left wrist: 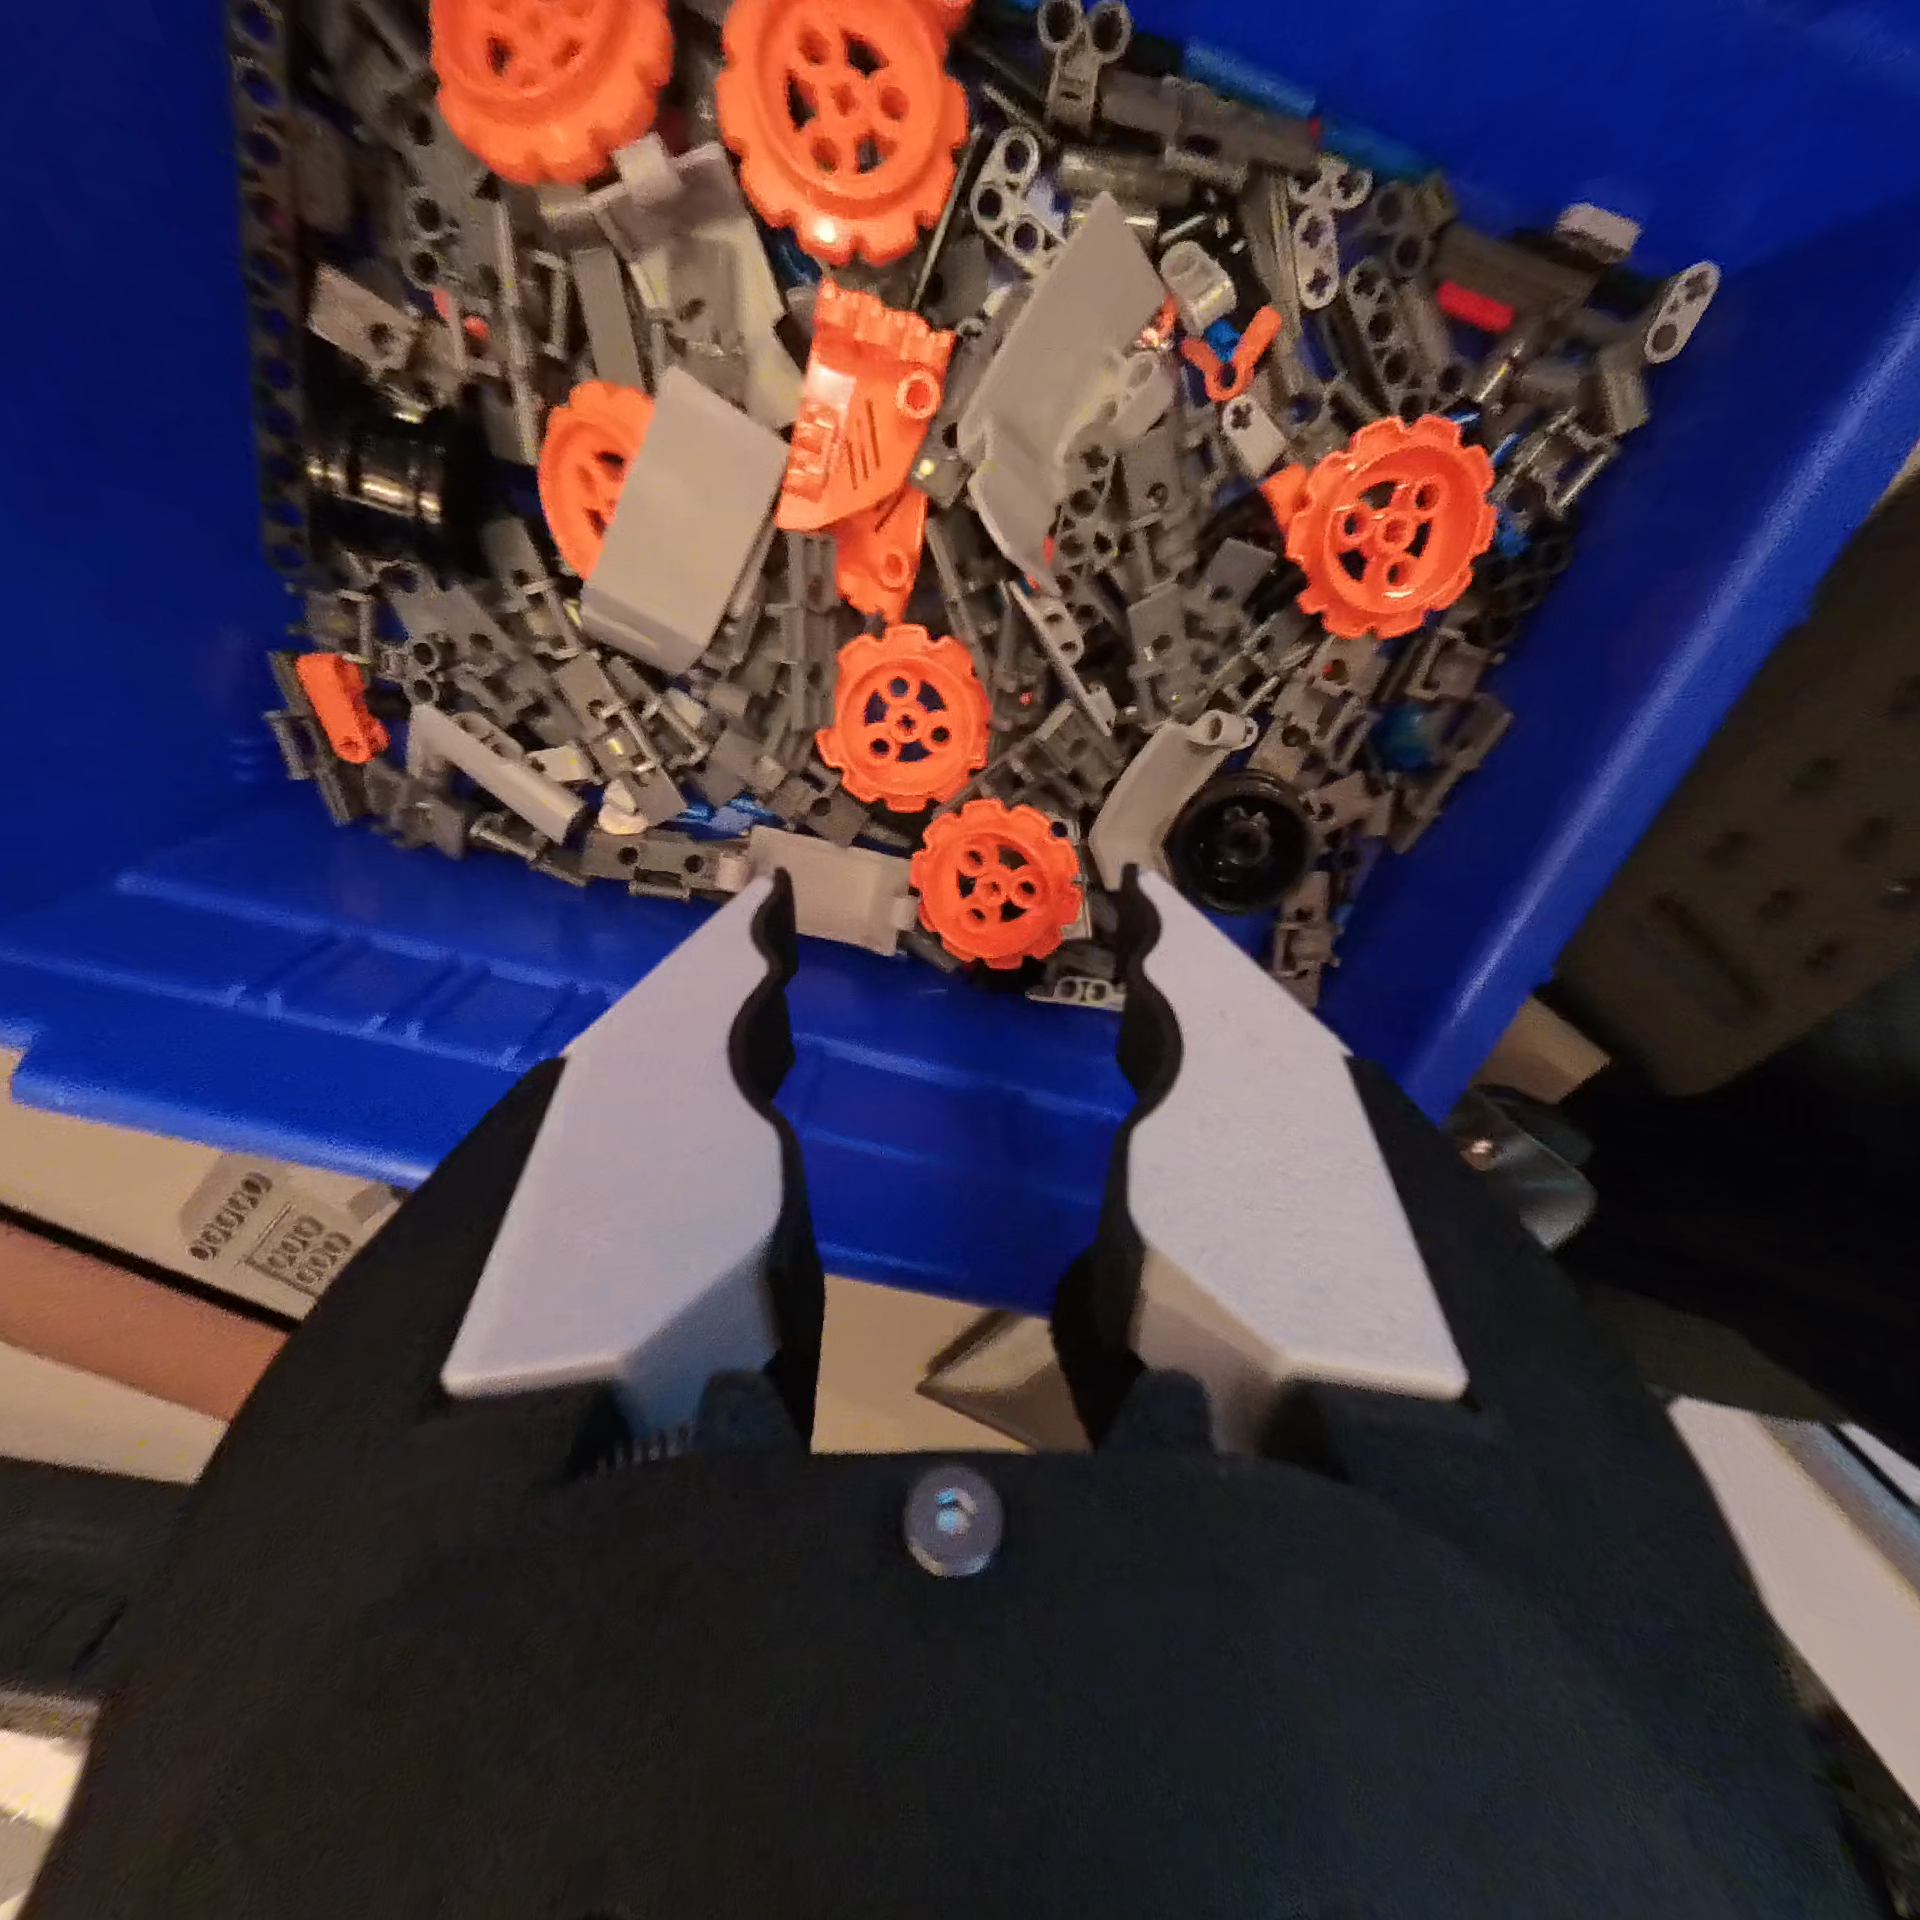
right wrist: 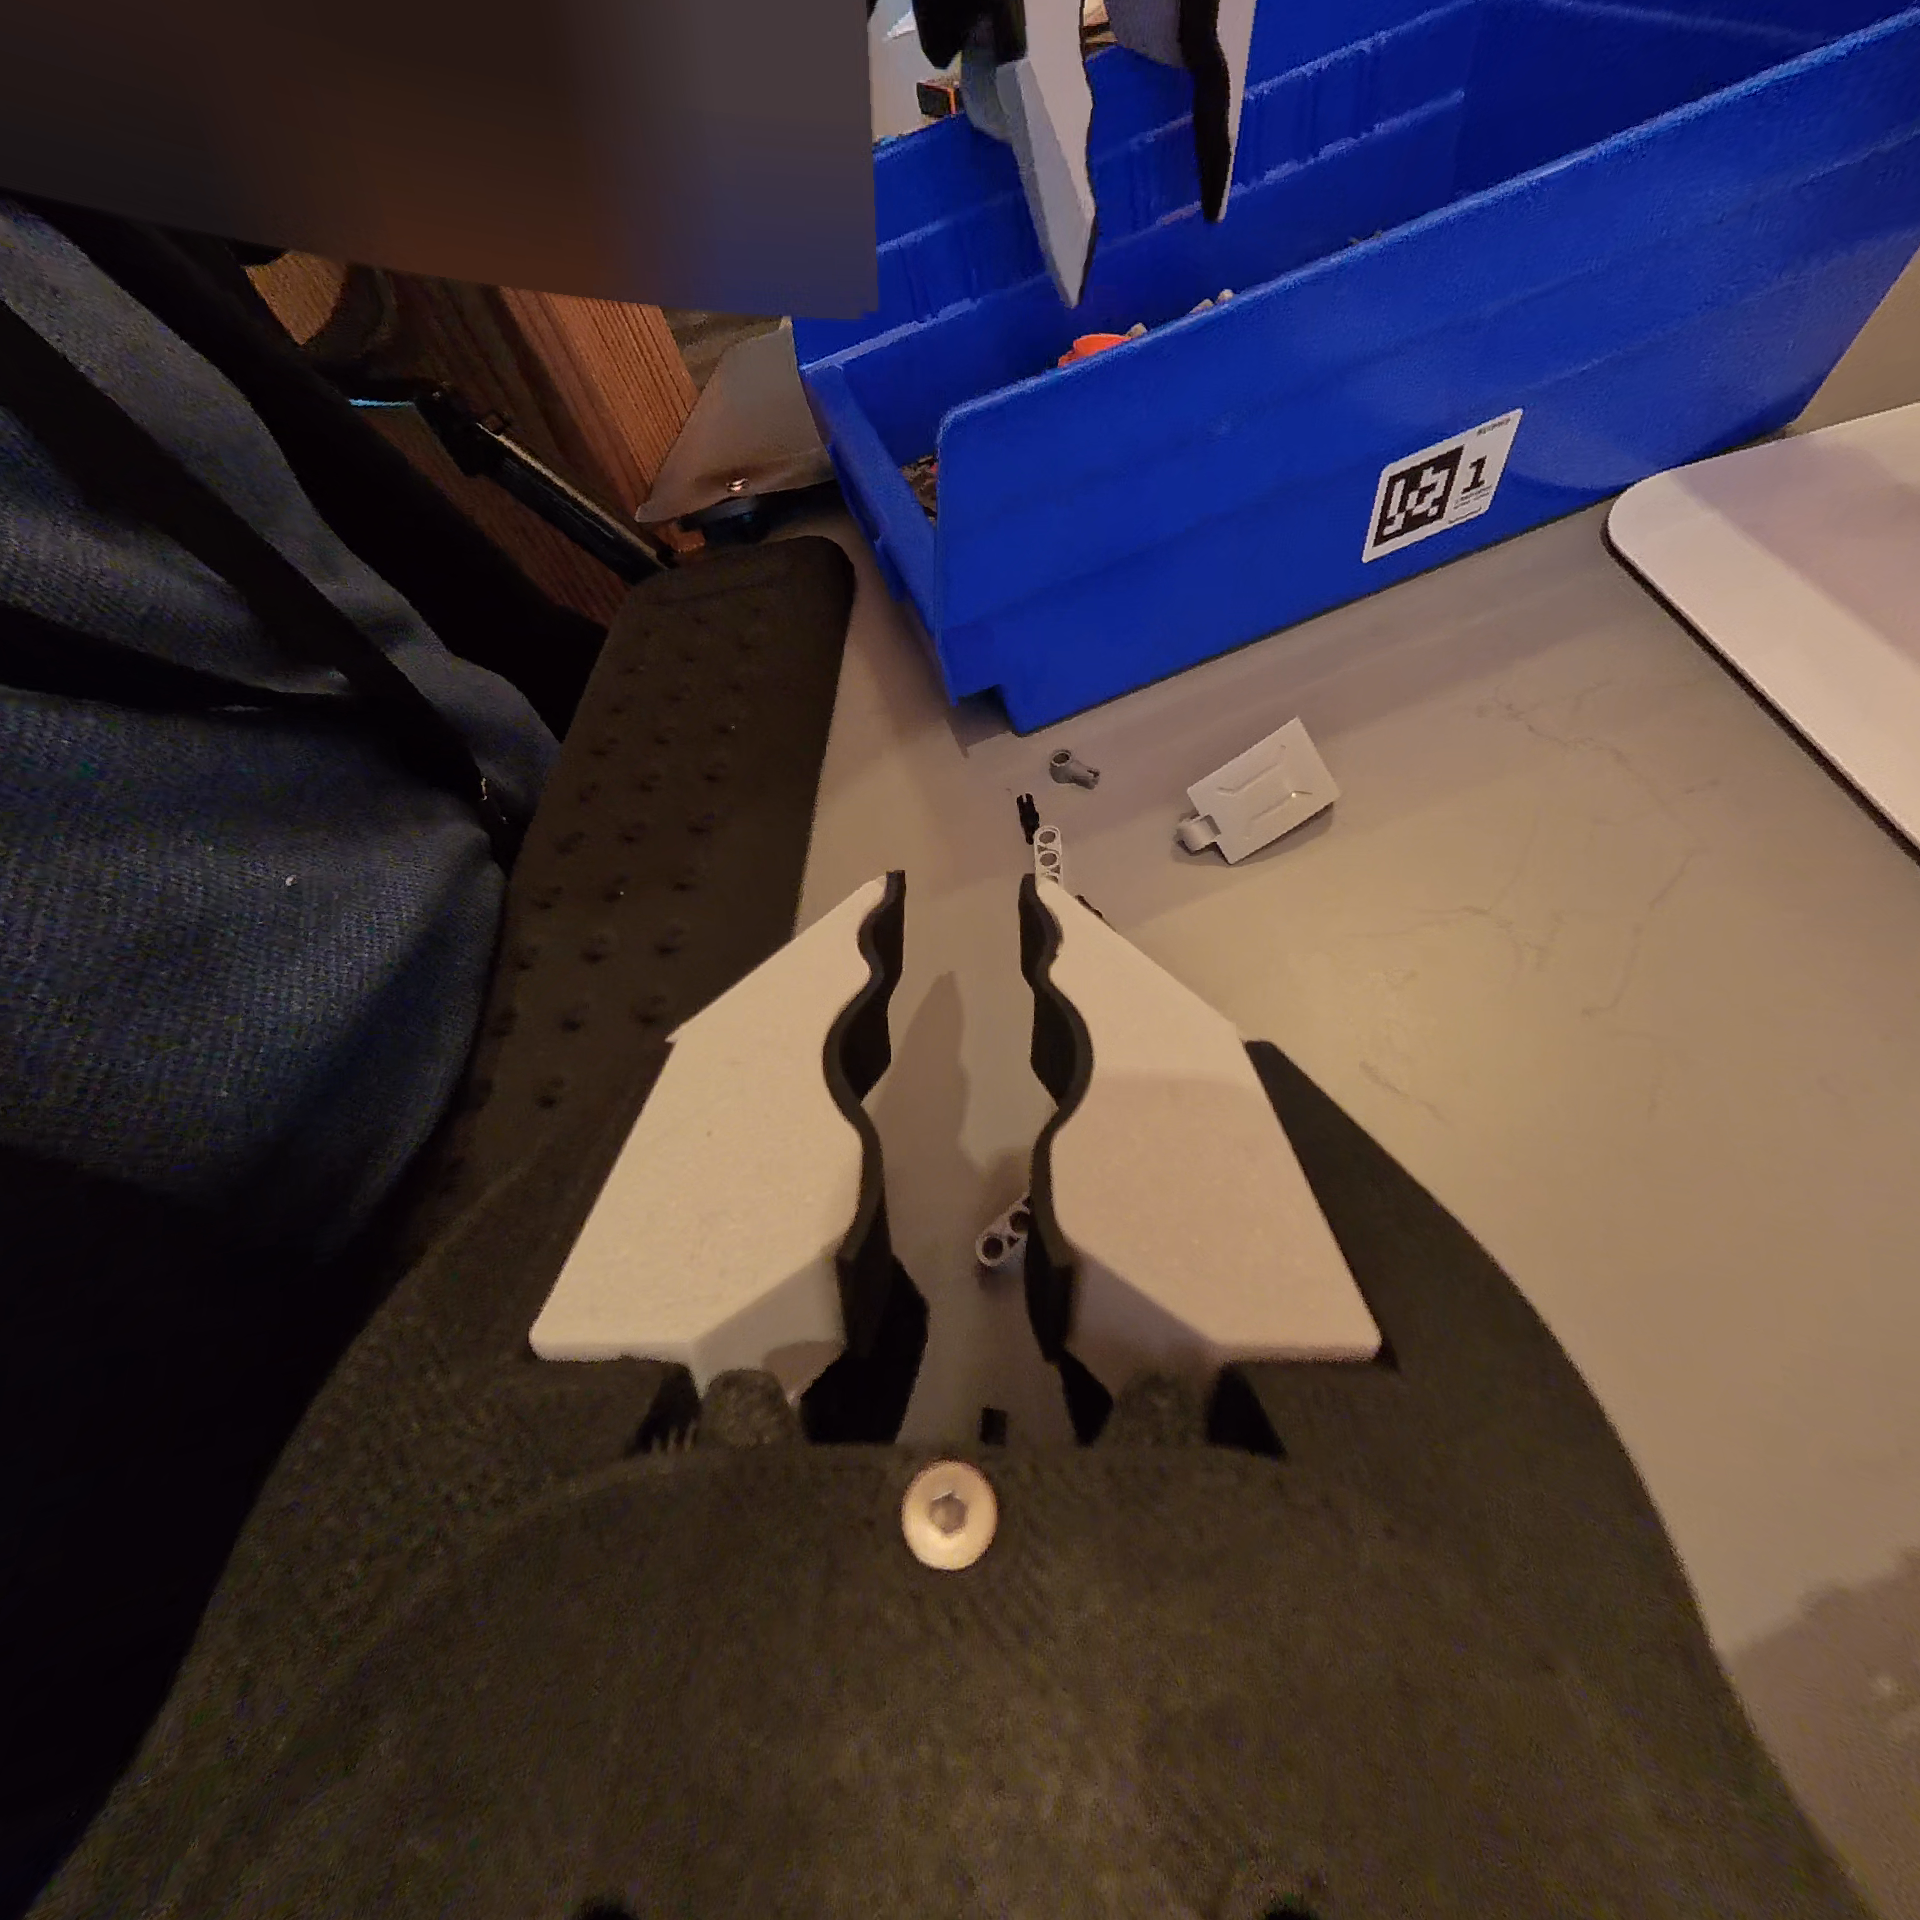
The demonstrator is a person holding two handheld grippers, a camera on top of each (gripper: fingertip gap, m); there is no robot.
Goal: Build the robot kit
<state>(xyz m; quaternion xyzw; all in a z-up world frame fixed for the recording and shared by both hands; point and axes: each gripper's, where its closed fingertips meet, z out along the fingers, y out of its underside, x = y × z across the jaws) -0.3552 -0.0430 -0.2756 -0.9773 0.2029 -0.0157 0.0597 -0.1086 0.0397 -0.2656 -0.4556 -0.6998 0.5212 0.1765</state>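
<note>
1. My left hand-held gripper [left wrist: 954, 894] hangs over the near edge of a blue bin [left wrist: 156, 520]. Its fingers are spread apart and hold nothing.
2. The bin is full of building-toy parts. Most are grey beams and pins [left wrist: 1143, 623], with some orange toothed wheels on top.
3. The orange wheel [left wrist: 995, 883] closest to me sits right between the left tips, a bit beyond them. I cannot tell if a tip touches it.
4. A black wheel [left wrist: 1236, 842] lies just past the right-side tip. A light grey curved panel [left wrist: 686, 520] lies farther in, partly over another orange wheel.
5. My right hand-held gripper [right wrist: 961, 894] is low over the grey desk [right wrist: 1455, 1039]. Its fingers are a little apart and it holds nothing.
6. A small light grey beam with holes [right wrist: 1047, 850] lies on the desk just past the right-side tip, with a tiny black pin [right wrist: 1023, 808] beside it.
7. Another small grey beam [right wrist: 1000, 1242] lies on the desk, seen between the fingers.
8. A dark grey connector [right wrist: 1073, 771] and a flat light grey panel [right wrist: 1262, 792] lie a bit farther on, near the front of the blue bin [right wrist: 1195, 582].
9. The bin front has a white sticker [right wrist: 1439, 486] with a black square code.
10. A black mat with holes [right wrist: 675, 779] lies on the left, and a white board [right wrist: 1787, 582] on the right.
</note>
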